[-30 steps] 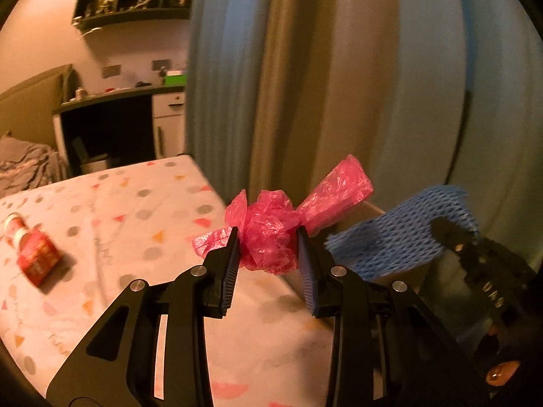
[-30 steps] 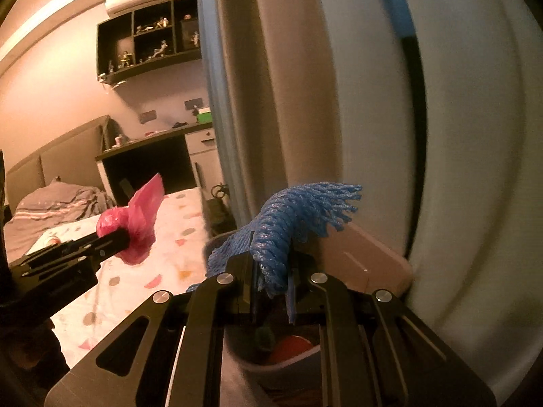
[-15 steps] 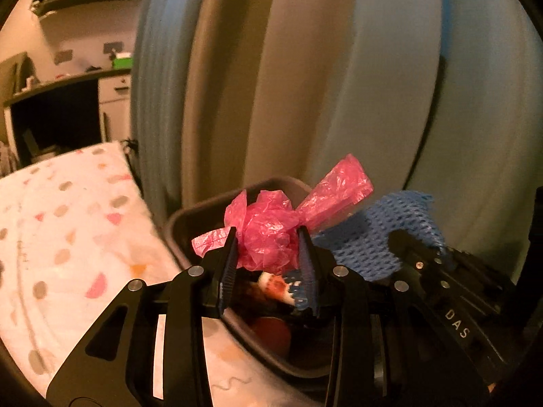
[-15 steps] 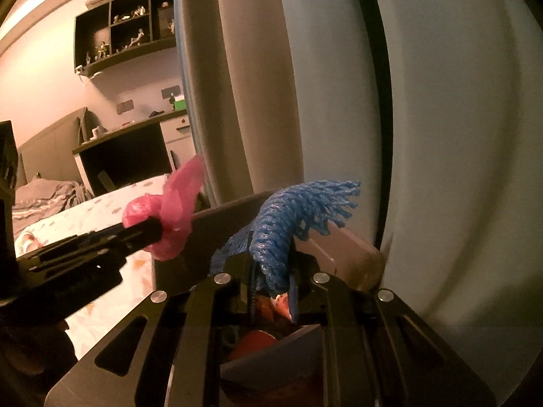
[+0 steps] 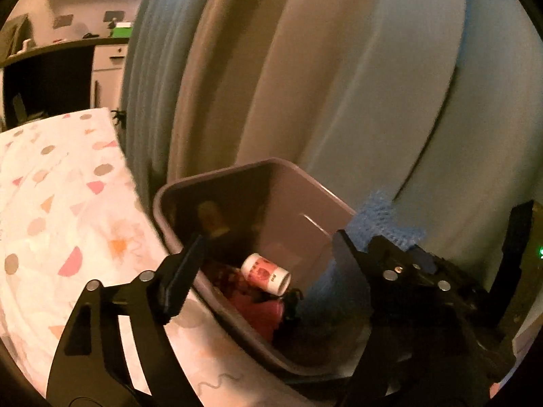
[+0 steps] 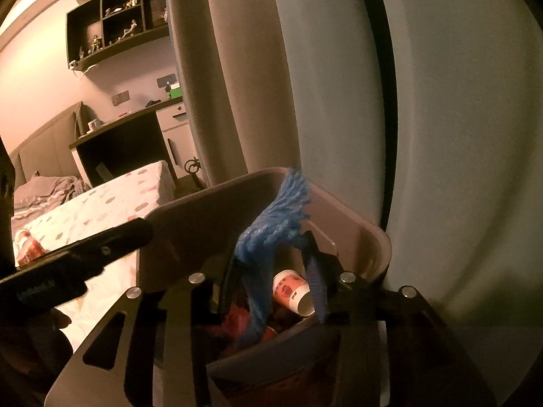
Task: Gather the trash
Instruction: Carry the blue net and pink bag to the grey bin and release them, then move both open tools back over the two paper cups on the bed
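A grey-brown trash bin (image 5: 237, 169) stands between the bed and the curtain. Inside it lie a red and white paper cup (image 5: 266, 273) and the crumpled pink plastic bag (image 5: 258, 308). My left gripper (image 5: 268, 247) hangs over the bin's near rim, its jaws opening wide with nothing between them. My right gripper (image 6: 271, 281) is over the bin (image 6: 373, 234) too, jaws opening. The blue foam net (image 6: 271, 230) stands loose between them, its lower end sagging into the bin beside the cup (image 6: 292, 291). The left wrist view shows the net (image 5: 373, 217) above the right gripper (image 5: 407, 271).
The bed with a dotted sheet (image 5: 51, 203) runs along the bin's left side, and a red and white item (image 6: 27, 247) lies on it. Blue and beige curtains (image 5: 305, 84) hang close behind the bin. A dark desk (image 6: 129, 146) and wall shelves (image 6: 115, 34) stand farther back.
Both grippers came down over the bin. The left jaws spread and the pink bag fell from them into the bin. The right jaws parted and the blue net slackened between them.
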The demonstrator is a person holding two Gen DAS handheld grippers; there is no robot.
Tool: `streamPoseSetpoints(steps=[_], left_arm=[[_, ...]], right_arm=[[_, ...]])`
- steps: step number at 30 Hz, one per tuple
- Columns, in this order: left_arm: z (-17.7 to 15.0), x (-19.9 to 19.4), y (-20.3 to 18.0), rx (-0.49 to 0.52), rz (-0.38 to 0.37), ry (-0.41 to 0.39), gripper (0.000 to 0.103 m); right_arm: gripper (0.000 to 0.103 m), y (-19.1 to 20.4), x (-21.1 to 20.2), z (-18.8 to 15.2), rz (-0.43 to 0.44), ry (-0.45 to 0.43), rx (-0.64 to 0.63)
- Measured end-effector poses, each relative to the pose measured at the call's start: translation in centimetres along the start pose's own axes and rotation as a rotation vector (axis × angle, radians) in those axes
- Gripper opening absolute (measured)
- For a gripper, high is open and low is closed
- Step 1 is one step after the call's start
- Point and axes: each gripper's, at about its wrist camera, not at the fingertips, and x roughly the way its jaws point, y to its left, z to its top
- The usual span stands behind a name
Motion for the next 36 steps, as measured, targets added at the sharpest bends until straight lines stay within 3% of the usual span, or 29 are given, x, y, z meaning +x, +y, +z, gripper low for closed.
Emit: streamPoseSetpoints(steps=[3, 12, 16, 21, 30, 36], left_arm=[[-0.1, -1.1, 0.5, -0.013, 0.044, -0.026, 0.084], [-1.2, -7.1, 3.8, -0.043, 0.303, -0.093, 0.09], [-2.1, -10.4, 6.1, -0.047, 0.38, -0.09, 0.092], [-3.8, -15.6, 10.7, -0.081, 0.545, -0.113, 0.092], [-6.0, -24.8, 20.6, -0.246, 0.863, -0.172, 0.092], [-6.2, -28.7, 25.5, -0.339, 0.951, -0.211, 0.092]], right_arm=[[0.049, -0.1, -0.5, -0.1, -0.006, -0.012, 0.001], [0.08, 1.1, -2.8, 0.2, -0.018, -0.078, -0.001], [0.083, 3.0, -3.6, 0.4, 0.03, -0.096, -0.006], [0.087, 8.1, -3.9, 0.0, 0.171, -0.089, -0.058], [0.095, 22.0, -1.7, -2.1, 0.438, -0.016, -0.254], [0.097, 30.9, 1.2, -3.5, 0.539, 0.034, -0.364]])
